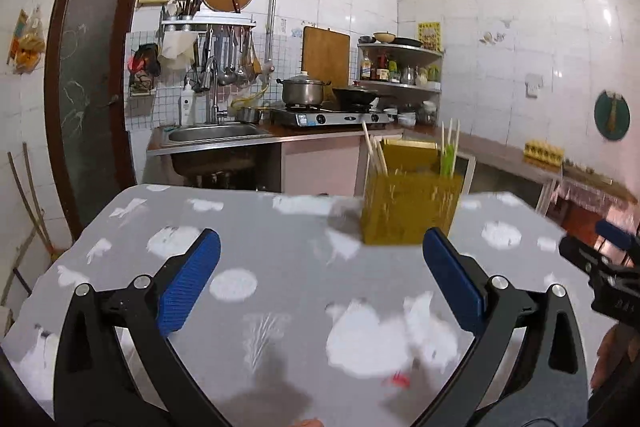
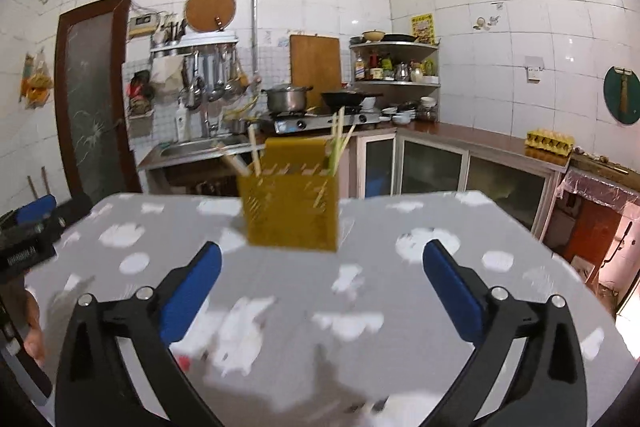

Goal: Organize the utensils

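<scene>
Left tool (image 1: 322, 279): pads apart, empty. Right tool (image 2: 322, 285): pads apart, empty. Yellow utensil holder (image 2: 292, 211) with chopsticks (image 2: 254, 151): upright on bench (image 2: 384, 291), ahead of both tools. No loose utensil visible; likely finished, withdraw slowly. Left view alone shows holder off-centre, right.

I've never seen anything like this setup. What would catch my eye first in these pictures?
Probably the yellow utensil holder, standing upright toward the far side of the grey table with white patches, with pale chopsticks and something green poking out of its top. Next, the blue-padded left tool and right tool, both wide open and empty, aimed at that holder. Behind is a white-tiled kitchen with a steel pot on the stove.
</scene>
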A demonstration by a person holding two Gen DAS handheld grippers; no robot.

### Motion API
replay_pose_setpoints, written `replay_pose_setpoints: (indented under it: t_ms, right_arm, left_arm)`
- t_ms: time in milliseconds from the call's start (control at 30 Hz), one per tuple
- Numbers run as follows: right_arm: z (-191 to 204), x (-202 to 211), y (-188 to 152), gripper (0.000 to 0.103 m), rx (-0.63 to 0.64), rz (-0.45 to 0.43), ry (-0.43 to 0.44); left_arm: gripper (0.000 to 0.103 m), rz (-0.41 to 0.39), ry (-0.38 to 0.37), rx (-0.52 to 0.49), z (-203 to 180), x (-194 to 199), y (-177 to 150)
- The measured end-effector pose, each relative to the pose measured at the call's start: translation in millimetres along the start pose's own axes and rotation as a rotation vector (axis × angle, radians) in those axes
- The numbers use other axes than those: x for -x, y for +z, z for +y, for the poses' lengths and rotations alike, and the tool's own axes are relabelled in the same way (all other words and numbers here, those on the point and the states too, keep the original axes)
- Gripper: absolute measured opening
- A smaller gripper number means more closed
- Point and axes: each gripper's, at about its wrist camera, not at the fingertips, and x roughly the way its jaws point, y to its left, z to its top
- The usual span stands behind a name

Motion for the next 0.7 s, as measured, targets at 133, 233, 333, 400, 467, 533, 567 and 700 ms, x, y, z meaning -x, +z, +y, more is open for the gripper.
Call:
replay_pose_setpoints:
  t_ms: [133,233,333,400,467,533,567,700]
  right_arm:
    - [8,10,-26,0.099,0.004,-0.001,-0.001]
    - [13,13,-37,0.099,0.034,-0.026,-0.026]
    - [11,10,-43,0.099,0.02,-0.021,-0.019]
    - [9,9,-49,0.099,0.005,-0.027,-0.021]
    - [8,10,-54,0.099,0.007,-0.04,-0.026]
    - [8,15,-55,0.099,0.003,-0.06,-0.026]
    - [8,17,-55,0.099,0.002,-0.07,-0.027]
    - [8,21,-57,0.099,0.002,-0.09,-0.028]
  left_arm:
    - [0.098,-0.006,0.018,-0.048,-6,14,-24]
    - [0.098,-0.021,0.007,-0.072,-11,21,-39]
    - [0.098,-0.04,0.013,-0.102,-16,22,-48]
    - [0.098,-0.059,0.041,-0.116,-21,22,-55]
    - [0.098,-0.056,0.033,-0.108,-20,22,-57]
    - [0.098,-0.064,0.036,-0.094,-17,23,-57]
    - [0.098,-0.069,0.038,-0.089,-17,24,-56]
    - [0.098,-0.111,0.047,-0.077,-14,32,-57]
